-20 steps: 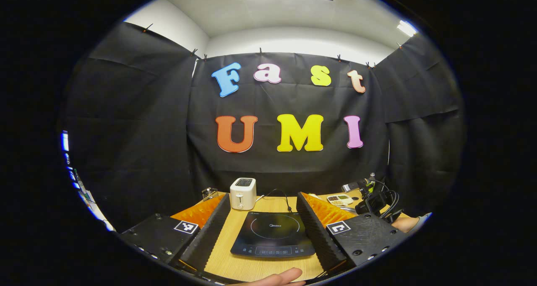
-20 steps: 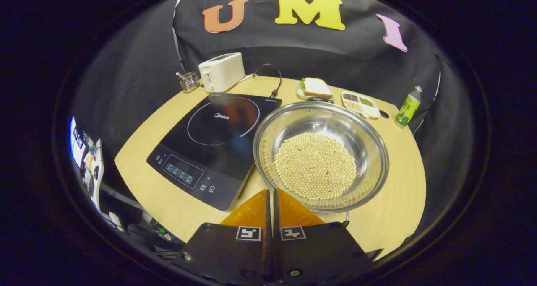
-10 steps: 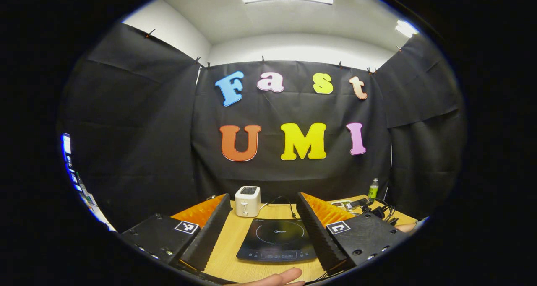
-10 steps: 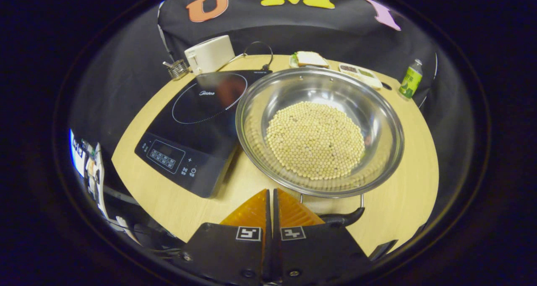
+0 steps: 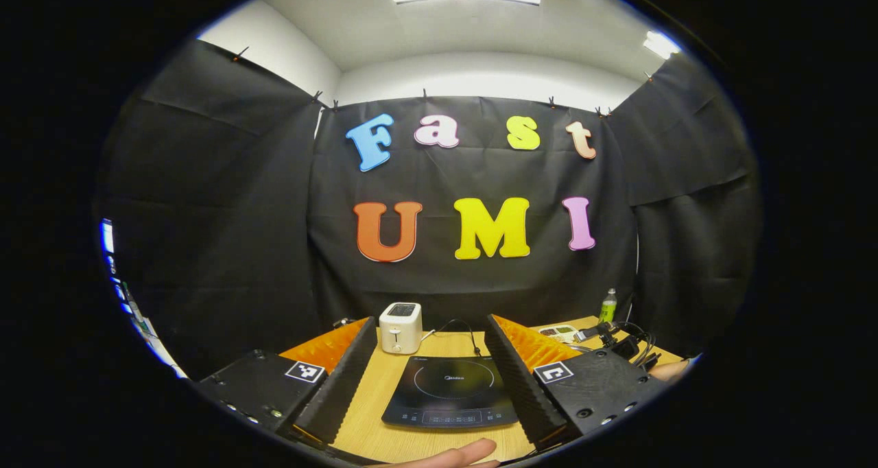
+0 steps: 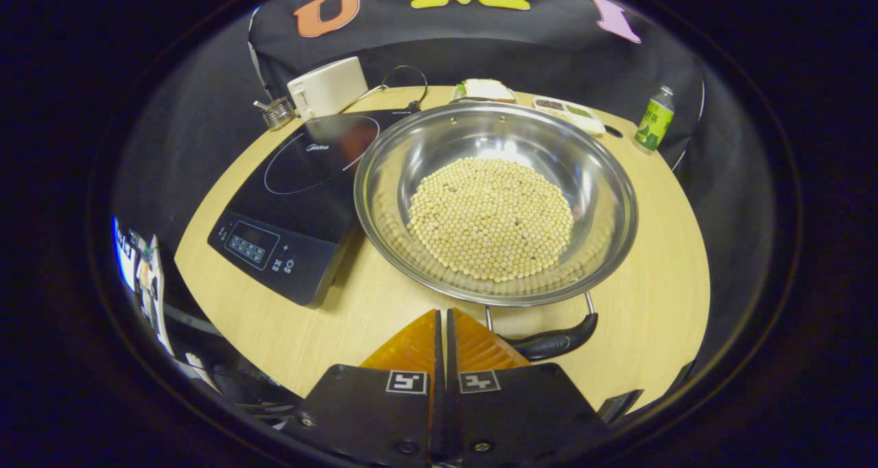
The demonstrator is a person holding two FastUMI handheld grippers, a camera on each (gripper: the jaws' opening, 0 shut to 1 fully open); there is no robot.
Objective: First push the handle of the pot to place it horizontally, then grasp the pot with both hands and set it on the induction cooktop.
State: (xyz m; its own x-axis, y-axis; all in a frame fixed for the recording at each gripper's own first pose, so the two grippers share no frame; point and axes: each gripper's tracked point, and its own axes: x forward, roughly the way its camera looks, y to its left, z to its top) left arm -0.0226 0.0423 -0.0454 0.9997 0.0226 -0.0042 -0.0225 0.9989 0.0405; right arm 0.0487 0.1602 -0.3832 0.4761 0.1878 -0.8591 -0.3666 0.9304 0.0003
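A steel pot with pale beans in it stands on the wooden table, right of the black induction cooktop. Its near black handle points toward me. My right gripper is shut with nothing between its fingers, its tips just left of that handle and short of the pot's rim. My left gripper hangs open above the table's front edge, with the induction cooktop seen between its fingers. The right gripper and its cables lie at the far right in the left gripper view.
A white toaster and a small wire holder stand behind the cooktop. A sandwich plate, a snack tray and a green bottle line the table's back edge. A fingertip shows under the left gripper.
The right gripper has drawn back and risen a little, so the pot's near handle now shows in full beside its tips. The left gripper has shifted slightly and stays open.
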